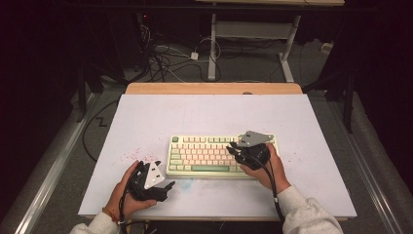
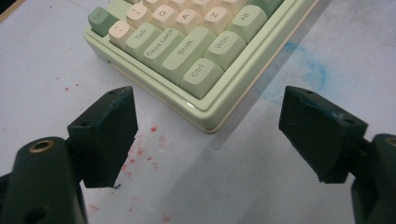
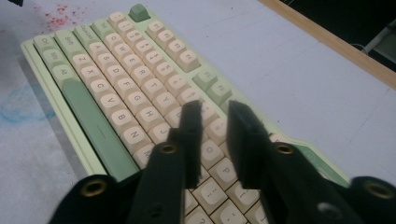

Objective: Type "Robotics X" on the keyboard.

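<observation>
Dark floor and tangled cables ring your pale work table (image 1: pixel 146 112), whose top carries faint red speckles and a blue smudge near the front. Your keyboard (image 1: pixel 204 156) lies flat near the middle of it, a green-and-cream board with tall sculpted keycaps.

Your right gripper (image 3: pixel 215 116) hangs over the keyboard's right half, jaws parted by a narrow gap with nothing between them, tips poised just above the letter keys around the home rows. Your left gripper (image 2: pixel 208 135) sits on the table just off the keyboard's front left corner, jaws spread wide and empty, the Ctrl key (image 2: pixel 201 77) straight ahead of them.

Judging by its build, the keyboard is a stiff, fairly weighty slab that will not flex, but its smooth plastic case could slide on this slick tabletop if you push it sideways. The keycaps are the delicate part: they wobble, depress, and can pop off if you pinch or pry them. To press a key, come straight down with one tip. To move the board, take it by the case edge at the corner, not by the caps.
</observation>
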The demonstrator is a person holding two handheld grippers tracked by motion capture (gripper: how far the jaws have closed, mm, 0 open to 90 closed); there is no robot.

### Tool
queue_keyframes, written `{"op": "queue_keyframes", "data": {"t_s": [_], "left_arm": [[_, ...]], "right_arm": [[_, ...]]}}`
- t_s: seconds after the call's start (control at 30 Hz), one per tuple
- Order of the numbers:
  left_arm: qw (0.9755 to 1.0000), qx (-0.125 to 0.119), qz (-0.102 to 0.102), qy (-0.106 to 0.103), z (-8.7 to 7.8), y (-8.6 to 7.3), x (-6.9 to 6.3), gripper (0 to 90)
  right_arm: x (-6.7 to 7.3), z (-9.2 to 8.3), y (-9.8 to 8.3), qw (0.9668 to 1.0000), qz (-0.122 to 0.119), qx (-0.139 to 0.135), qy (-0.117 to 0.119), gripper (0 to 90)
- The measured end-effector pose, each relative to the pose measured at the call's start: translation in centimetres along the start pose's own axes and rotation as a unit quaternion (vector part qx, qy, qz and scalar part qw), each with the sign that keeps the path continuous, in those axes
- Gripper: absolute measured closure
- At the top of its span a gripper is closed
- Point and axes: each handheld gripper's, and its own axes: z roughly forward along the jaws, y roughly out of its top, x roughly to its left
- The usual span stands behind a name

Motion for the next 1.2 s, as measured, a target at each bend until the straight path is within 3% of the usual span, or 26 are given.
{"op": "queue_keyframes", "data": {"t_s": [0.17,0.43,0.6,1.2], "left_arm": [[1.0000,0.000,-0.001,0.000,0.0,0.0,0.0,18.2],[1.0000,-0.001,-0.006,0.000,0.1,0.0,0.0,18.4],[1.0000,-0.003,-0.008,0.001,0.0,0.1,0.0,18.7],[0.9999,-0.011,-0.013,0.002,-0.2,0.2,0.1,20.1]], "right_arm": [[0.1,-0.6,-0.1,0.9999,-0.006,-0.013,-0.002,49.1],[0.3,-1.9,-0.4,0.9991,-0.017,-0.030,-0.023,31.7],[0.7,-2.8,-0.8,0.9983,-0.030,-0.039,-0.033,28.8],[0.9,-5.6,-2.9,0.9967,-0.036,-0.041,-0.061,26.1]]}}
